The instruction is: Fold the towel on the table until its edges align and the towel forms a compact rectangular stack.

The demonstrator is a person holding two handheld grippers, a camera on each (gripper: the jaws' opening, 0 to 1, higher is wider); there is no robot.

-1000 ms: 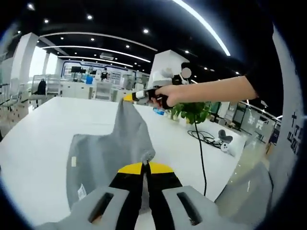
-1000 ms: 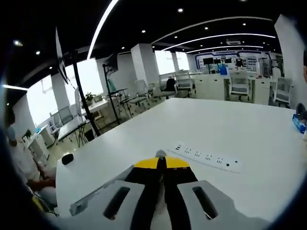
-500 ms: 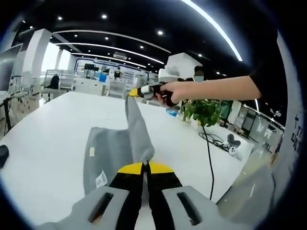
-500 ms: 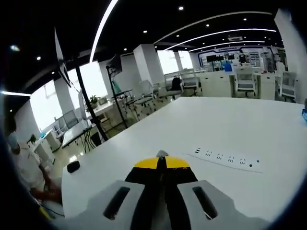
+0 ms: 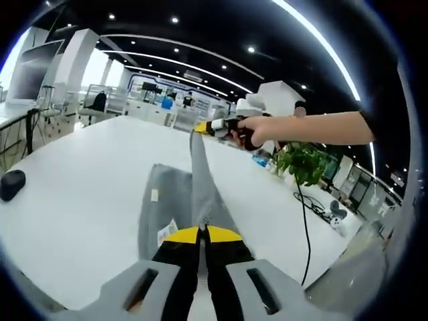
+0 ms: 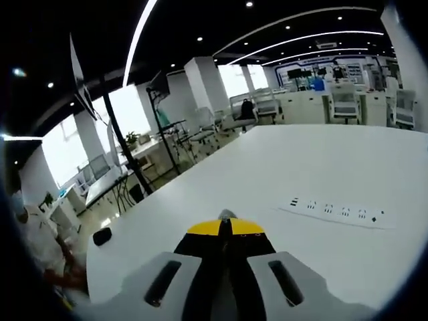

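Hanging taut, grey towel (image 5: 200, 184) stretched betw. both grippers above white table (image 5: 80, 200); its lower part lies on table. Left gripper (image 5: 202, 231) clamped on near corner, right gripper (image 5: 200, 127) pinching far corner. Power strip (image 6: 338, 212) nearby.

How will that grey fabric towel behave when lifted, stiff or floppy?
Likely floppy: the grey fabric towel stretches into a thin ridge between the left gripper and the right gripper, while the rest lies limp on the white table. Probably light, since jaw tips alone hold it up. It may sag if slackened.
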